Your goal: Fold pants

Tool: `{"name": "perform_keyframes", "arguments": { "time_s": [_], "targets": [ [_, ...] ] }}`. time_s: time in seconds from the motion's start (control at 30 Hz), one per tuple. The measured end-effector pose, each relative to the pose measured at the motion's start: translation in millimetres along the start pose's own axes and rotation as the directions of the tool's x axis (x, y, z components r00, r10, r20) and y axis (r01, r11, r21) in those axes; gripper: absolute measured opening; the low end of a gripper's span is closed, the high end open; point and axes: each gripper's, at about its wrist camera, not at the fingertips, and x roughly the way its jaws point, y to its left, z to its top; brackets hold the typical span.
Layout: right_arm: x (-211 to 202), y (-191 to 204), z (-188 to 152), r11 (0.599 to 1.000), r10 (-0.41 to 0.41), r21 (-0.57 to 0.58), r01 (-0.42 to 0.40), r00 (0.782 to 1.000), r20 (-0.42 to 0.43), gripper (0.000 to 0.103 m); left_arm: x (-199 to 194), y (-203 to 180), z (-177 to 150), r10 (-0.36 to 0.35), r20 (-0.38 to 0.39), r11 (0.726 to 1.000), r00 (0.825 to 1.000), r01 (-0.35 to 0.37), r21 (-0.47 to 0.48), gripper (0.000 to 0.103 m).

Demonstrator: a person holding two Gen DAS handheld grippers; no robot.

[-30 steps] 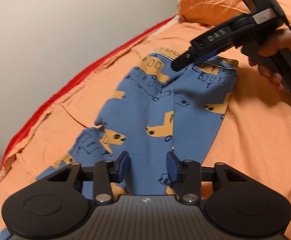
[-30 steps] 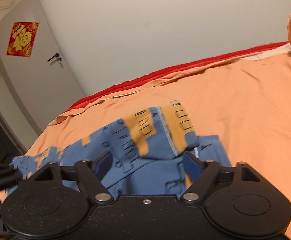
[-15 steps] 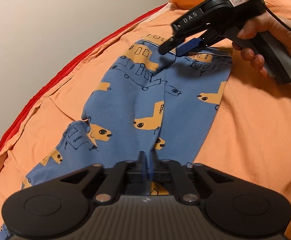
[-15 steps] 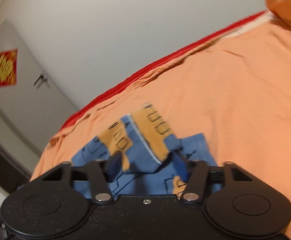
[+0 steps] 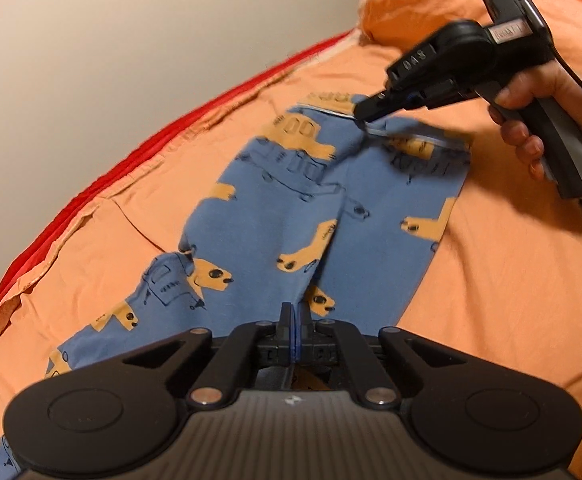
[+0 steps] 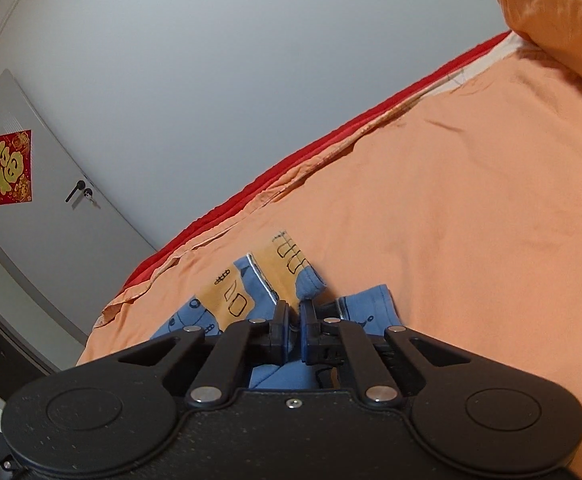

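Left gripper [image 5: 294, 334] now pinching shut on a raised crease of the blue pants [image 5: 355, 216], no longer gaping wide as a second ago. Right gripper [image 6: 294, 328] likewise clamping the waistband, having been open around it before; seen from the left wrist at [image 5: 365, 114], right hand [image 5: 551, 92] squeezing the handle. Pants lying lengthwise on the orange bedsheet [image 5: 511, 280], waistband bunching upward between the fingers. Red edging [image 6: 291, 168] running along the far side, pillow [image 6: 563, 16] beyond.

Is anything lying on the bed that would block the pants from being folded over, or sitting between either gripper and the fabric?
Nothing visible. The left gripper and right gripper are each shut directly on the pants, and the orange bedspread around them shows only wrinkles.
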Motion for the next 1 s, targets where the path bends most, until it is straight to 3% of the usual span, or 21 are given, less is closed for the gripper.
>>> {"name": "perform_keyframes", "arguments": {
  "time_s": [0.13, 0.3, 0.63, 0.67, 0.73, 0.77, 0.8, 0.87, 0.93, 1.0],
  "targets": [
    [-41, 8, 1, 0.997, -0.049, -0.05, 0.051, 0.998, 0.029, 0.004, -19, 4, -4, -0.052, 0.047, 0.999, 0.998, 0.053, -0.002, 0.0],
    [-77, 7, -18, 0.99, -0.133, -0.055, 0.133, 0.991, -0.001, 0.004, -25, -5, -15, -0.088, 0.035, 0.995, 0.996, 0.086, 0.059, 0.0],
    [-72, 11, -41, 0.969, -0.228, -0.113, 0.221, 0.972, -0.056, 0.004, -11, -6, -20, -0.139, -0.013, 0.987, 0.99, 0.139, 0.085, 0.0],
    [-72, 11, -42, 0.968, -0.231, -0.119, 0.223, 0.971, -0.065, 0.006, -12, -3, -19, -0.158, -0.017, 0.985, 0.987, 0.158, 0.073, 0.005],
    [-73, 12, -46, 0.963, -0.245, -0.136, 0.235, 0.967, -0.065, 0.016, -12, 6, -14, -0.207, -0.028, 0.978, 0.978, 0.208, 0.031, 0.038],
    [-75, 13, -47, 0.959, -0.251, -0.148, 0.24, 0.966, -0.057, 0.025, -13, 10, -10, -0.223, -0.026, 0.975, 0.974, 0.223, 0.008, 0.065],
    [-77, 14, -47, 0.957, -0.254, -0.161, 0.243, 0.966, -0.052, 0.038, -14, 14, -6, -0.235, -0.01, 0.972, 0.972, 0.235, -0.007, 0.072],
    [-80, 16, -49, 0.954, -0.252, -0.181, 0.241, 0.967, -0.044, 0.055, -13, 20, 8, -0.242, 0.0, 0.97, 0.97, 0.242, -0.008, 0.072],
    [-81, 15, -49, 0.955, -0.251, -0.177, 0.24, 0.967, -0.041, 0.058, -7, 24, 30, -0.227, -0.001, 0.974, 0.974, 0.227, 0.0, 0.073],
    [-81, 9, -48, 0.963, -0.234, -0.148, 0.224, 0.971, -0.047, 0.058, 7, 27, 56, -0.204, -0.002, 0.979, 0.979, 0.204, 0.015, 0.082]
  ]
}}
